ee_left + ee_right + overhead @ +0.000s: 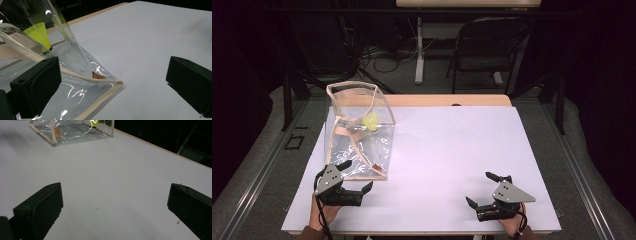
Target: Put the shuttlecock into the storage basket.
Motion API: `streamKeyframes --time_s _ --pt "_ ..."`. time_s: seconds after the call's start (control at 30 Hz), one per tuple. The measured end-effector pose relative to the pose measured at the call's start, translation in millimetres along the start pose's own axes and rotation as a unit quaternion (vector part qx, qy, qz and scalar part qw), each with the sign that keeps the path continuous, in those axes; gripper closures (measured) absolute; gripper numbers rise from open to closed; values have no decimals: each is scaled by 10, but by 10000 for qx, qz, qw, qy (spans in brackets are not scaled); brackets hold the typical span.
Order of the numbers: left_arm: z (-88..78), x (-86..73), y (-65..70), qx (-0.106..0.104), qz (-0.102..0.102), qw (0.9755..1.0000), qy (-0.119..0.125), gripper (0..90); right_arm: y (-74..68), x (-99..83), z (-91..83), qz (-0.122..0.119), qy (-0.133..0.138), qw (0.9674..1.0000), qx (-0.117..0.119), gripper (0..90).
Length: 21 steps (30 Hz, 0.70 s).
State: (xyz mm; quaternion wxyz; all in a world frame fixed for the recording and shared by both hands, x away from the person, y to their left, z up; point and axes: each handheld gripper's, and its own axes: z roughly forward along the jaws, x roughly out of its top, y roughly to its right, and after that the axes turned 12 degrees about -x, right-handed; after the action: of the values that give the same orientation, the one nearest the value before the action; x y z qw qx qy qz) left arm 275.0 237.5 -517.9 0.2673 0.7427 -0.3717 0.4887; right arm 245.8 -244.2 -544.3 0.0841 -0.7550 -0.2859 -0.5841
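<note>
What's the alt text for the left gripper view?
The left tongs stand open over the near corner of a clear plastic bag with cream piping, one jaw above the bag's plastic and the other over the white table. A yellow-green shuttlecock sits inside the bag, farther back.

High view: fixed overhead, facing fwd/down over whole bench (452,150). Left claw (359,177) cam: low, close to clear bag (82,82). Right claw (479,190) cam: low, bag far off. All three share bag and bench top.
</note>
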Motion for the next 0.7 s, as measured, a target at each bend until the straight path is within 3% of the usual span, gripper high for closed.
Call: streamKeyframes --time_s 0.37,0.7 --pt "10 -113 35 -27 42 9999 116 0 1 0 -2 0 1 10000 -2 0" --pt "22 -255 64 -79 -48 9998 176 0 2 0 -3 -3 4 10000 -4 0"
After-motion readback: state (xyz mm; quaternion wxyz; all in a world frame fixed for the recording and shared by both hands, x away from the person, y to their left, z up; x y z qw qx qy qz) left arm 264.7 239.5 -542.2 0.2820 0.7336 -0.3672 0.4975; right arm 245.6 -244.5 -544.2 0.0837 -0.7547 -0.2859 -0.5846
